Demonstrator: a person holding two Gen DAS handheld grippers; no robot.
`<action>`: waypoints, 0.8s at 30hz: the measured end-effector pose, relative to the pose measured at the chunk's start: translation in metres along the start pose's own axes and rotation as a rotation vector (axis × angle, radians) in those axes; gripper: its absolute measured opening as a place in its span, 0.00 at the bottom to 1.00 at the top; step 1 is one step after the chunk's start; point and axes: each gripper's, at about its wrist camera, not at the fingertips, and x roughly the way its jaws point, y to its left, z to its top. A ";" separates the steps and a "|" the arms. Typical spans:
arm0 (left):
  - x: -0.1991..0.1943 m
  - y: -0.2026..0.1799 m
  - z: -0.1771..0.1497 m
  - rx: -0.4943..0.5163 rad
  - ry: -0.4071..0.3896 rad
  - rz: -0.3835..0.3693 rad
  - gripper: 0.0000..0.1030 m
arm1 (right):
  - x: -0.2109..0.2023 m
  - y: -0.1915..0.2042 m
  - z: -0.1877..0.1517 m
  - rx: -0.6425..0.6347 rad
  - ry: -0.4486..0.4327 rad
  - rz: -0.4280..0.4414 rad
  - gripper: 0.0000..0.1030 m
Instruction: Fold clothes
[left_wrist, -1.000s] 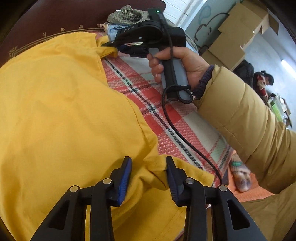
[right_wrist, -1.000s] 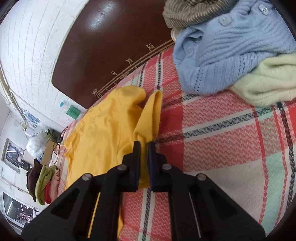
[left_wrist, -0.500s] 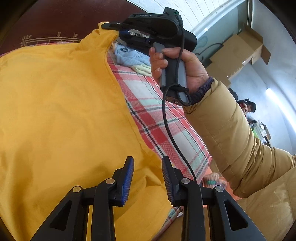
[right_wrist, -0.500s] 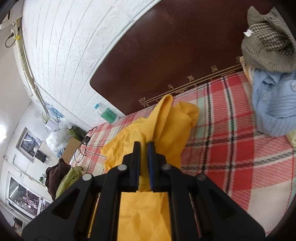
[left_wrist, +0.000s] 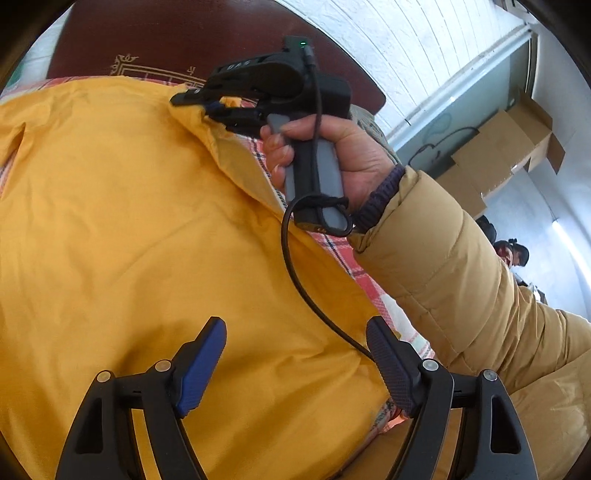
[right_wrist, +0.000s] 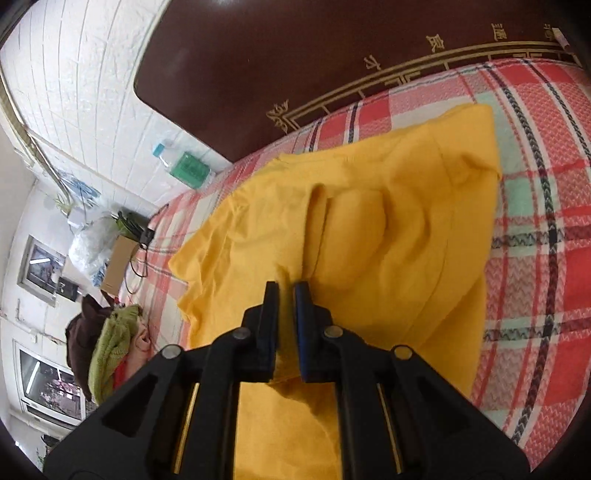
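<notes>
Lying across the plaid bed cover (right_wrist: 535, 229), the yellow garment (left_wrist: 129, 221) fills most of both views, one edge folded over itself. The left gripper (left_wrist: 295, 343) has just been opening; its jaws stand wide apart just over the cloth, with fabric below the gap and nothing pinched. The right gripper (right_wrist: 285, 295), in a hand (left_wrist: 332, 147) with a tan sleeve (left_wrist: 443, 266), has just been opening slightly; a yellow fold still sits in the narrow gap, though whether the blue pads (right_wrist: 304, 332) press it I cannot tell.
</notes>
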 end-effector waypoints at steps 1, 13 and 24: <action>0.000 0.001 0.000 -0.002 -0.001 0.002 0.78 | 0.002 0.003 -0.001 -0.017 0.009 -0.014 0.22; 0.000 0.011 0.003 0.004 0.000 -0.020 0.80 | -0.135 0.008 -0.102 -0.225 -0.070 -0.005 0.71; 0.035 -0.021 0.020 0.078 0.067 -0.076 0.81 | -0.177 -0.016 -0.269 -0.127 -0.073 -0.074 0.71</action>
